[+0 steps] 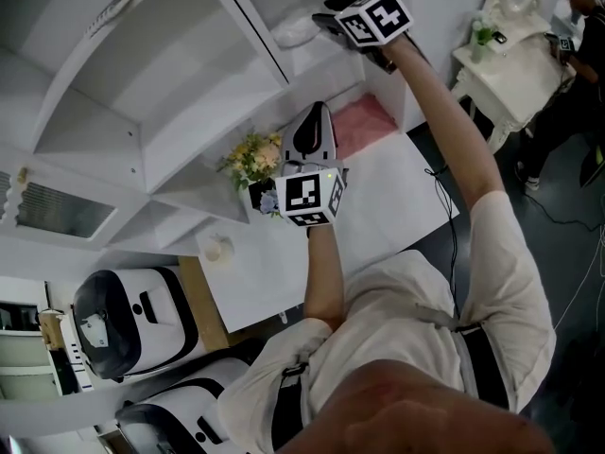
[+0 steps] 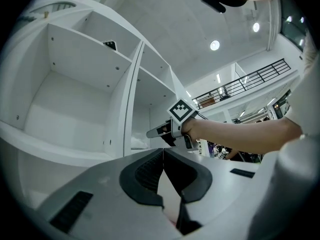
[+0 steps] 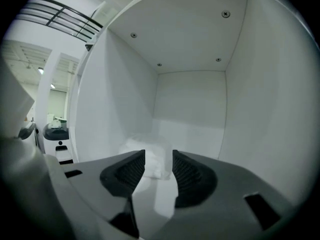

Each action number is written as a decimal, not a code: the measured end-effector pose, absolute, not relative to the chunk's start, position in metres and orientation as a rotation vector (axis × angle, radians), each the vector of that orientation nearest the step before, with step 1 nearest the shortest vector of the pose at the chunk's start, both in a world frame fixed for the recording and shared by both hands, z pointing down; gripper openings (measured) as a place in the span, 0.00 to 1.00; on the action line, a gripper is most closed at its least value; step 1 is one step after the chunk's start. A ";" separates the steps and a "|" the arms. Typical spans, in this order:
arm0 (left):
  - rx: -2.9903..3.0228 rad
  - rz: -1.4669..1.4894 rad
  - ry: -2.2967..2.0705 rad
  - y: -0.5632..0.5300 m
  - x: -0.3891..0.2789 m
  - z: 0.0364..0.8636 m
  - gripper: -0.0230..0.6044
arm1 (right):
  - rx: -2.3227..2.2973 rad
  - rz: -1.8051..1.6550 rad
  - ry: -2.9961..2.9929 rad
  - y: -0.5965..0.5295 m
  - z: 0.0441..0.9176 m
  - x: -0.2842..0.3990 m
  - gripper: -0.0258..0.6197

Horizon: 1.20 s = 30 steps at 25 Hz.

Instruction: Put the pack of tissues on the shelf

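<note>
1. The pack of tissues [image 3: 150,156] is lying on the floor of a shelf [image 3: 200,124] cubby, toward its left wall. So the placing part looks done to me.
2. The right gripper [image 3: 158,154] is up at that cubby with its jaws spread wide. The pack shows in the gap just past the tips, and the pads aren't pressing on it, so nothing is held.
3. The left gripper [image 2: 163,150] is lower down and well clear of the shelf. Its jaws are closed tip to tip with nothing between them.
4. Handling guess: it's a soft, crinkly plastic-wrapped bundle that looks very light and squishy. It isn't fragile, but the wrap is probably a bit slippery.
5. If it needs a nudge or regrab, I'd pinch across the narrow middle of the pack. A corner would just fold, and a gentle squeeze is plenty.
</note>
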<state>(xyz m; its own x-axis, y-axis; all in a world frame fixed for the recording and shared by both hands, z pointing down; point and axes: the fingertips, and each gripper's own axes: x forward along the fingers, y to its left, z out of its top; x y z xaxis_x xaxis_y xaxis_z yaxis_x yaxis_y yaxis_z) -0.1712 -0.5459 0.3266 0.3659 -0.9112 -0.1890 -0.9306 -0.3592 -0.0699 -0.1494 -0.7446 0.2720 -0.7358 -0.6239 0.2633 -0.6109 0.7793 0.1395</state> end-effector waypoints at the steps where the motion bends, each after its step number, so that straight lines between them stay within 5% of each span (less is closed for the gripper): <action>1: -2.453 0.169 1.679 -0.544 -0.172 0.327 0.05 | 0.962 -0.059 -2.688 -0.743 0.270 -0.148 0.39; 30: -2.456 0.205 1.824 -0.383 -0.157 0.356 0.05 | 1.471 -0.172 -2.704 -0.487 0.310 -0.028 0.39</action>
